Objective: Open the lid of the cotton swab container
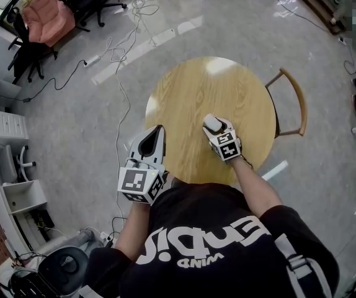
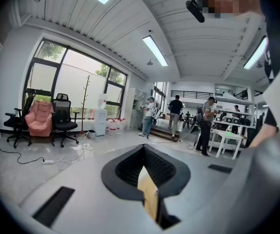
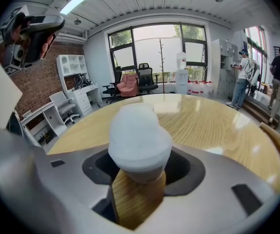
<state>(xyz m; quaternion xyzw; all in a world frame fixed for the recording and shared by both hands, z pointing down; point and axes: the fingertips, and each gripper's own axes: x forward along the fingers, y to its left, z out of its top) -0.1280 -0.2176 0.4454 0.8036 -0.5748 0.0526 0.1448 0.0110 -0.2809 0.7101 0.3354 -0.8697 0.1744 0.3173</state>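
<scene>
On the round wooden table (image 1: 227,85), toward its near side, the white cotton swab container (image 3: 140,138) is seen standing upright with its lid still on. The right gripper (image 1: 213,126) is held over the table's near part and is tilted steeply down at the container. The right forearm (image 1: 255,182) is stretched forward from the torso across the table's near rim. In the right gripper view its jaws are shown spread, with the container set between them and its narrow lower part nearly filling the gap. Actual pressing of the pads on it cannot be made out. The left gripper (image 1: 160,130) is held at the table's left near edge, apart from the container, pointed forward and only slightly down. Its marker cube (image 1: 139,184) is kept close to the body. In the left gripper view its jaws are shown pressed together.
</scene>
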